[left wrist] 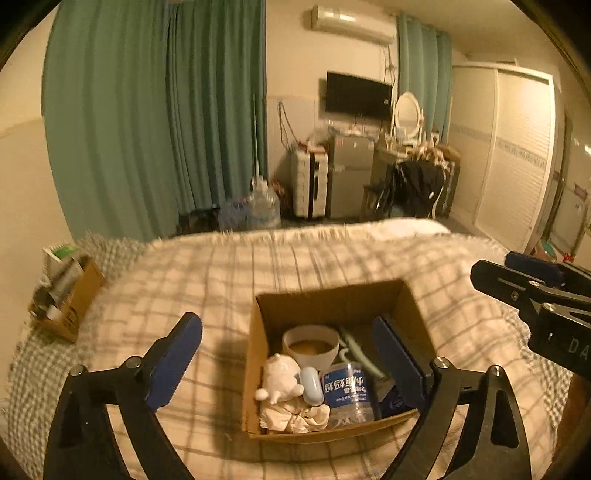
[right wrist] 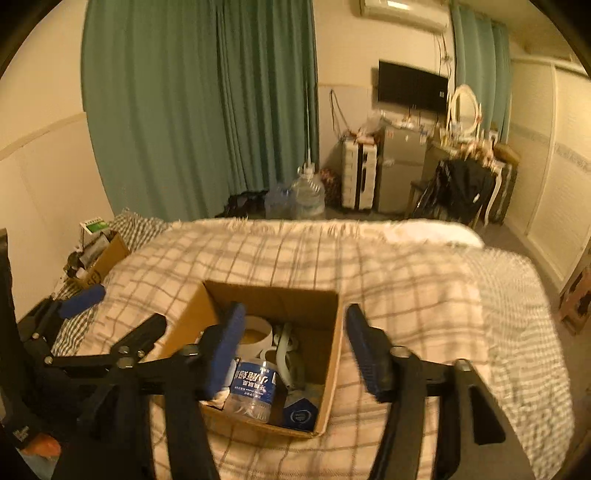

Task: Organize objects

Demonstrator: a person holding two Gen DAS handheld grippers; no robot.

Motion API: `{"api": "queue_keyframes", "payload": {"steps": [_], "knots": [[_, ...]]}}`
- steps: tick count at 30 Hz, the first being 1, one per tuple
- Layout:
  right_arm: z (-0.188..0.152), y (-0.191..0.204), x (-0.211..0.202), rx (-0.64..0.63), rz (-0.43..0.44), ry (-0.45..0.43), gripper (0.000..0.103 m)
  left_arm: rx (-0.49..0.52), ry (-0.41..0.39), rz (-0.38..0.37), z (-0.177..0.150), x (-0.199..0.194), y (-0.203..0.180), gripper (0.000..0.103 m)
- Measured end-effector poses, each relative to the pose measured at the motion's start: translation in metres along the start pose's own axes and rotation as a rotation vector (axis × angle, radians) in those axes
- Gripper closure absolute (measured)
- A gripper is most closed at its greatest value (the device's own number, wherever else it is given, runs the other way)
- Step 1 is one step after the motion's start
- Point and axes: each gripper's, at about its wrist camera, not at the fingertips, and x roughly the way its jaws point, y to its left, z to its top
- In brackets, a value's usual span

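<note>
Cardboard box (left wrist: 258, 354) sits on the plaid-covered bed (left wrist: 229, 280), holding a water bottle (left wrist: 345, 391), white bowl (left wrist: 312, 345), white figurine (left wrist: 280, 376) and crumpled cloth (left wrist: 295, 415), while left gripper (left wrist: 291, 362) and right gripper (right wrist: 295, 347) hover over it, both spread wide, nothing held.

Warm, dim light fills a bedroom. A bed (left wrist: 332, 258) with a checked cover faces green curtains (left wrist: 155, 110). Right of the curtains hang an air conditioner (left wrist: 351, 22) and a dark TV (left wrist: 358, 96), above what looks like 1 small fridge (left wrist: 349, 177); farther right stands a pale wardrobe (left wrist: 509, 147).
</note>
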Motion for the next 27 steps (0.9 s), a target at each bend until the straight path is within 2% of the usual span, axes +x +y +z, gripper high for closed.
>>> {"api": "queue_keyframes", "payload": {"steps": [6, 15, 17, 21, 27], "knots": [[0.022, 0.008, -0.064, -0.031, -0.057, -0.078, 0.018, -0.001, -0.087, 0.004, 0.018, -0.056, 0.006, 0.000], [0.041, 0.009, -0.146, -0.032, -0.112, -0.161, 0.002, -0.038, -0.172, -0.005, 0.033, -0.120, 0.016, 0.000], [0.033, 0.009, -0.161, -0.026, -0.109, -0.183, 0.000, -0.046, -0.190, -0.008, 0.028, -0.133, 0.018, 0.000], [-0.007, 0.005, -0.185, 0.020, -0.099, -0.245, 0.000, -0.069, -0.218, -0.019, 0.008, -0.151, 0.021, 0.000], [-0.066, 0.015, -0.191, 0.015, -0.157, -0.344, 0.000, -0.123, -0.266, -0.023, -0.038, -0.171, 0.023, 0.000]]}}
